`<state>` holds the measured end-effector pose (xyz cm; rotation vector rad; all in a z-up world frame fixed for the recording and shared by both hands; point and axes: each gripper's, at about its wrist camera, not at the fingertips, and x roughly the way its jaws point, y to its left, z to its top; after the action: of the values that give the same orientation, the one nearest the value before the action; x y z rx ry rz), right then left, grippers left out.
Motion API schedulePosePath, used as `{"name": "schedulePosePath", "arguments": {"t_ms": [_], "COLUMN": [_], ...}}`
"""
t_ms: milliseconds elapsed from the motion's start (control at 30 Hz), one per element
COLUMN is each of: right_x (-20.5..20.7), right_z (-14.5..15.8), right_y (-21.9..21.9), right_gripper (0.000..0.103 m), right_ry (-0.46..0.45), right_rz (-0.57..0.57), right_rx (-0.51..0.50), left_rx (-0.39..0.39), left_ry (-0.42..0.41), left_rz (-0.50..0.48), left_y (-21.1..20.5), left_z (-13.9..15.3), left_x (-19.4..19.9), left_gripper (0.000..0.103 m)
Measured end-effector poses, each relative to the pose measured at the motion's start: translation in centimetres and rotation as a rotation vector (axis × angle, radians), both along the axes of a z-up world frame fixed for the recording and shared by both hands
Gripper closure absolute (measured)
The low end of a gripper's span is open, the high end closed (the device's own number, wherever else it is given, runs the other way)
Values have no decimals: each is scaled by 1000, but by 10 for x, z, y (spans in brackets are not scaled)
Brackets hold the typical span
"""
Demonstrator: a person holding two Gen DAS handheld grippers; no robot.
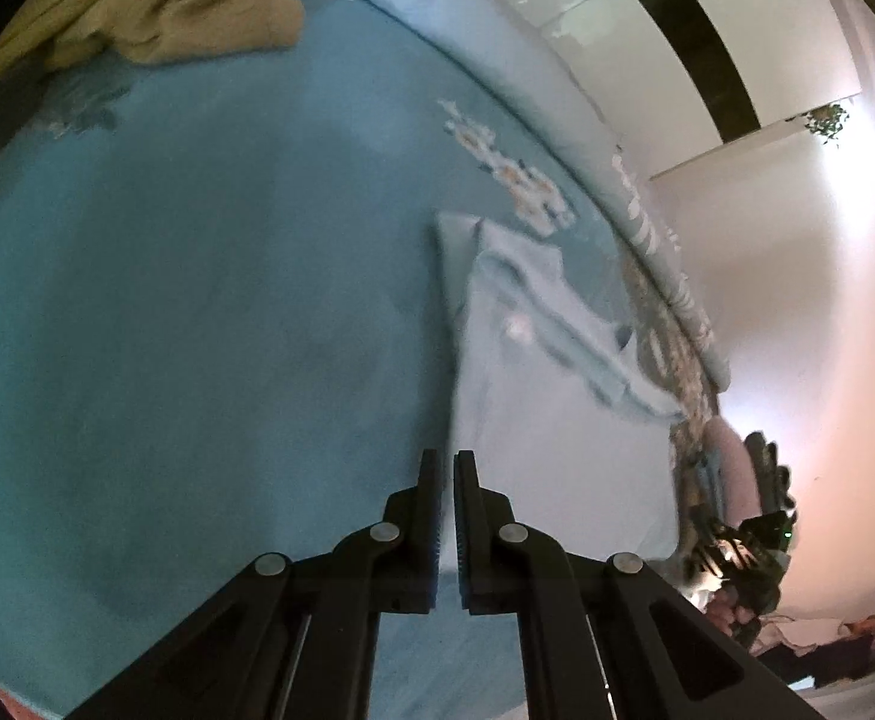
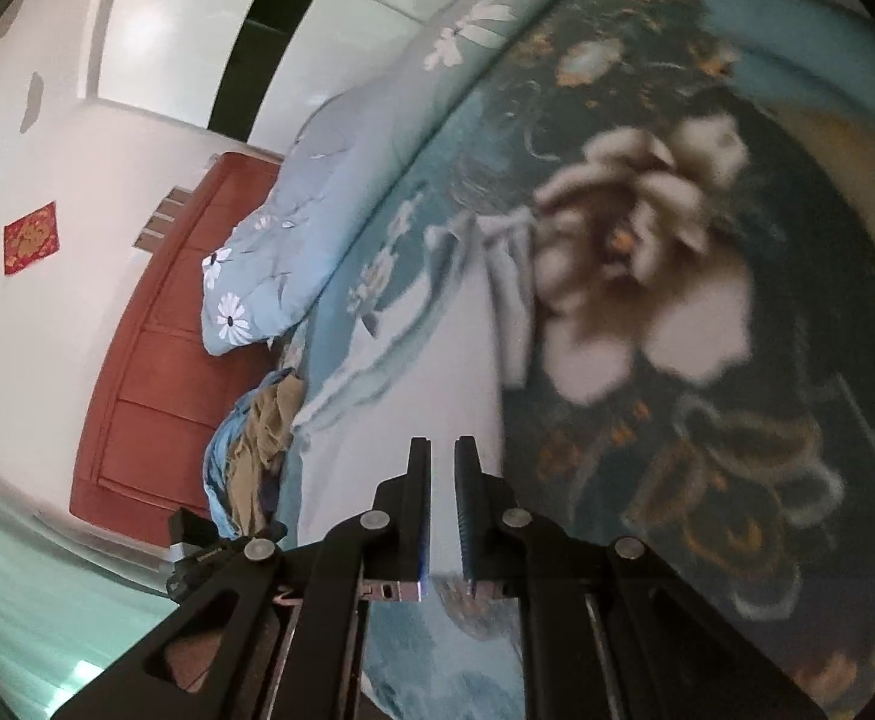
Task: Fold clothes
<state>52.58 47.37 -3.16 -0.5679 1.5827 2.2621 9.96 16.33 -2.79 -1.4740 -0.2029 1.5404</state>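
You are gripping the pale blue shirt (image 1: 557, 420) hem: left gripper (image 1: 447, 468) and right gripper (image 2: 442, 456) both nearly closed on fabric. Keep it taut, level above the bedspread (image 1: 197, 300).

No text, label, brand or number can be read in either view. The red square paper (image 2: 30, 238) on the white wall carries a gold ornament (too small and blurred to tell whether it holds a character).
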Motion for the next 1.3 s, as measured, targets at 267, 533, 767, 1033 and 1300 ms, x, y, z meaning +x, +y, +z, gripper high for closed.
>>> {"name": "schedulePosePath", "arguments": {"t_ms": [267,533,767,1033,1300], "right_x": [-65,-88,-98,-117,-108], "right_z": [-8,-19,-20,-21,-12], "right_y": [33,68,86,117,119], "right_gripper": [94,87,86,86,86], "right_ry": [-44,-92,-80,-101,-148], "right_rz": [52,8,15,-50,-42], "right_rx": [-10,-31,-33,-27,26], "left_rx": [-69,-61,-44,-3,1], "left_ry": [-16,44,72,1,66], "left_rz": [-1,-37,-60,48,-9], "left_y": [66,95,120,135,121], "left_z": [-17,-12,-6,-16,0], "left_x": [-26,-46,-61,-87,-86], "left_gripper": [95,81,83,83,74]}}
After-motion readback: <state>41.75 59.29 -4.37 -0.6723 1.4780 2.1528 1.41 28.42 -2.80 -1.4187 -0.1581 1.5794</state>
